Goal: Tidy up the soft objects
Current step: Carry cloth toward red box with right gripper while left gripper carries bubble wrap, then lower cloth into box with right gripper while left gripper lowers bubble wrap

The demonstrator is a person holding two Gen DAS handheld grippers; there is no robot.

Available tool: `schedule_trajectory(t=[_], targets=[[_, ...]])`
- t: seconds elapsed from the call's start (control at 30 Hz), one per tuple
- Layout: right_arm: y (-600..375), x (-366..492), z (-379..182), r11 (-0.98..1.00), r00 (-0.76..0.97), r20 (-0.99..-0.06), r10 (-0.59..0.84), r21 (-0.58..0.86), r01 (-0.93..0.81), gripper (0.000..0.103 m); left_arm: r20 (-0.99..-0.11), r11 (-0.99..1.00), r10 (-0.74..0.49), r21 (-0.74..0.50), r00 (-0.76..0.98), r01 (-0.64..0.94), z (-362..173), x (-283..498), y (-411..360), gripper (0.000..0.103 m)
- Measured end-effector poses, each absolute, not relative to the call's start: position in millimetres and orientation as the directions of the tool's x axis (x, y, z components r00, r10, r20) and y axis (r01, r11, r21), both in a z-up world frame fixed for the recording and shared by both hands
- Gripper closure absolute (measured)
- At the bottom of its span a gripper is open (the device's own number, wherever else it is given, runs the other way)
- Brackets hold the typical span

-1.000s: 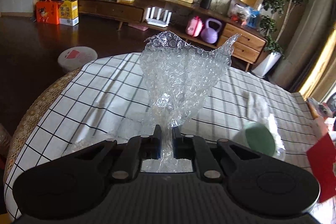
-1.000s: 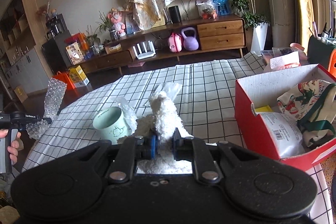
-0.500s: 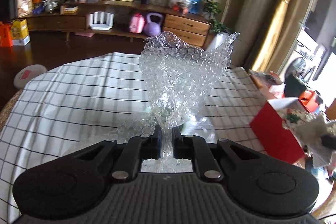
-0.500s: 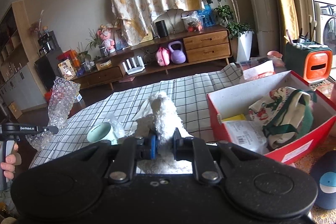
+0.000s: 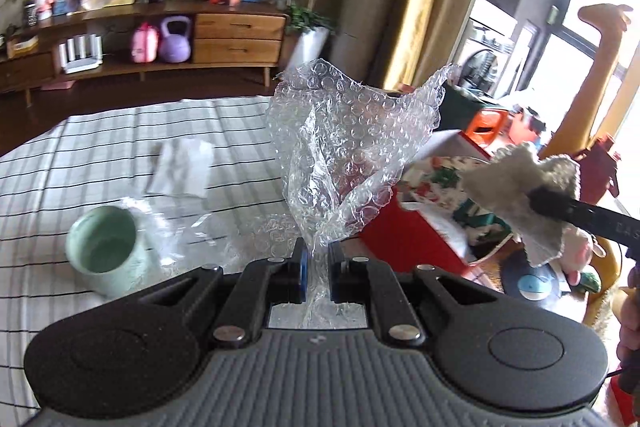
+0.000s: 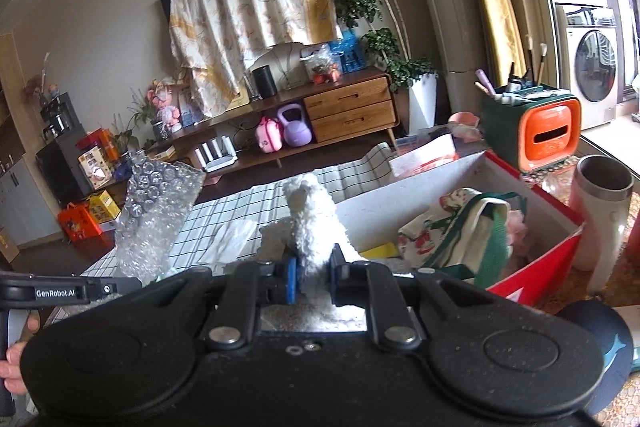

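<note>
Left claw [image 5: 316,277]: jaws clamped on the gathered lower end of a crumpled sheet of clear bubble wrap [image 5: 352,147]; the sheet stands up and forward from the tips.

Right claw [image 6: 314,277]: jaws pinched on a fluffy white plush cloth [image 6: 312,215], which rises ahead of the pads with its tail bunched between them.

Both soft things are off the tabletop [image 5: 100,147], which wears a white cloth with black grid lines.

Key relation: the open red cardboard box with white inside walls [image 6: 460,179] lies ahead and to the right of the right claw, just beside it, already holding a floral fabric bag with green straps [image 6: 464,231]. From the left claw the same box sits forward-right, past the bubble wrap. The right hand looks nearer the box, so the plush likely goes in first.

Mint-green ceramic mug [image 5: 106,251] lies tipped, low and left of the left claw.
</note>
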State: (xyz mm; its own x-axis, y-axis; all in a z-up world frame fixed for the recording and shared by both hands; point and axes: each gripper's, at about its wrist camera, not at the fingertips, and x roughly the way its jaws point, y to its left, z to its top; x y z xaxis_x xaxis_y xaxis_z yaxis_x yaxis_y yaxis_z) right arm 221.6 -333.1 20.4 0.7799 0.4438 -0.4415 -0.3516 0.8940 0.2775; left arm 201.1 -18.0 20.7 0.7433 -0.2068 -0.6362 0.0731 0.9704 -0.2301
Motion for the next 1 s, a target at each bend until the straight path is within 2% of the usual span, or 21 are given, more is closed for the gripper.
schedule_trajectory(t=[0.4, 1.0], targets=[[-377, 260, 18, 0.927, 0.827, -0.432, 0.360, 0.262, -0.267, 0.089, -0.646, 0.949, -0.313, -0.233, 0.696, 0.211, 21, 248, -114, 0.093], [-414, 333, -2, 0.962, 0.851, -0.473, 0.229, 0.242, -0.125, 0.088, -0.690, 0.947, -0.314, -0.173, 0.652, 0.272, 5, 319, -193, 0.093]])
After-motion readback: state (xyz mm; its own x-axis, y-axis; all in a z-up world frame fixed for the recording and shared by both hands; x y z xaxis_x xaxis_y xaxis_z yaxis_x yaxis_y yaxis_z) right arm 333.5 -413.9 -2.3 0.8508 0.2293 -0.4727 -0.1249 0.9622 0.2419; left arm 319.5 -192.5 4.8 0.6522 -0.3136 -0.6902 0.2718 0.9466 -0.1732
